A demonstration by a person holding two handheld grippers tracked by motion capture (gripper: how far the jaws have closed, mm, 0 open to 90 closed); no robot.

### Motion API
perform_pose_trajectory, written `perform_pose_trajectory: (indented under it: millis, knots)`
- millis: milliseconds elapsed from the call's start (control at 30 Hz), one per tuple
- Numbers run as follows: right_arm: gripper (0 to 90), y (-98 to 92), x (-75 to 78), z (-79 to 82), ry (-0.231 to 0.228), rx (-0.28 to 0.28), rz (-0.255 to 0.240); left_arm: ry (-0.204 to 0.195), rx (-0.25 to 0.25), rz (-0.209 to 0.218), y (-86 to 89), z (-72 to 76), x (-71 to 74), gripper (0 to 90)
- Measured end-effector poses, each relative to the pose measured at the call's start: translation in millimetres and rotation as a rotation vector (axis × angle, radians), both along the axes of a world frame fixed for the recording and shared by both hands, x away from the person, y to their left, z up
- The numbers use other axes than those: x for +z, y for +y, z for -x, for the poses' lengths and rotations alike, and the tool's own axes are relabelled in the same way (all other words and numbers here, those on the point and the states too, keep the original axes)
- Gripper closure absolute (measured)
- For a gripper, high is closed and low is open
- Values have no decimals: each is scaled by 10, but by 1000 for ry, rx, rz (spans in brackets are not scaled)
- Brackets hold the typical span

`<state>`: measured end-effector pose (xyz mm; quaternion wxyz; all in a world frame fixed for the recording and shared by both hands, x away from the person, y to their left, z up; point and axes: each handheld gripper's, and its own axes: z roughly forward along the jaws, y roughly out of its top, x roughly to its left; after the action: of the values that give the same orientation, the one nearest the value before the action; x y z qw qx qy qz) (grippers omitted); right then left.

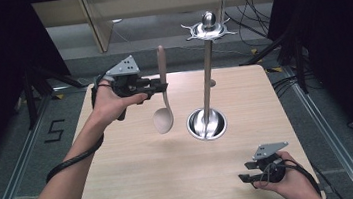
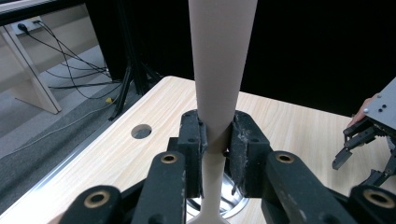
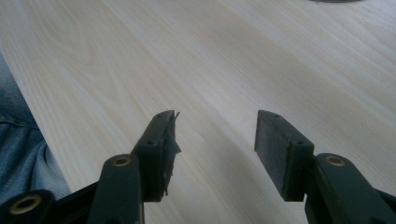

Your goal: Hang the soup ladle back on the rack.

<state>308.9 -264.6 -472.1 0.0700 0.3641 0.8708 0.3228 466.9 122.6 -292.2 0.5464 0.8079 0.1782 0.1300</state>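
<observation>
A beige spoon (image 1: 164, 93) hangs upright above the table's left half, bowl down and handle up. My left gripper (image 1: 162, 86) is shut on its handle; in the left gripper view the handle (image 2: 219, 70) rises between the two black pads (image 2: 192, 140). To the right of the spoon stands a metal utensil stand (image 1: 207, 83), with a round steel base (image 1: 207, 124) and a hooked crown (image 1: 208, 27) at its top. My right gripper (image 1: 243, 178) rests low at the table's near right corner, open, with bare wood between its fingertips (image 3: 215, 135).
The light wooden table (image 1: 162, 171) has a small round hole (image 2: 141, 131) near its far edge. Black stands and cables sit on the floor behind the table. A blue trouser leg (image 3: 18, 158) shows beside the table's near edge.
</observation>
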Motion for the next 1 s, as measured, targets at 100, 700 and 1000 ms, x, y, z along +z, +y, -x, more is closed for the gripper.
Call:
perform_pose_trajectory:
  millis: [100,700,1000]
  knots:
    - [486,15,1,19,18,-19,-4,-2,-7,-3,-31,-10,18,746]
    - [486,2,-8,4,-13,12,-4,-1,-26,-9,-157,-62,110,746]
    - [486,6,-10,5,-9,0,2,2,-35,-9,-224,-91,155,746]
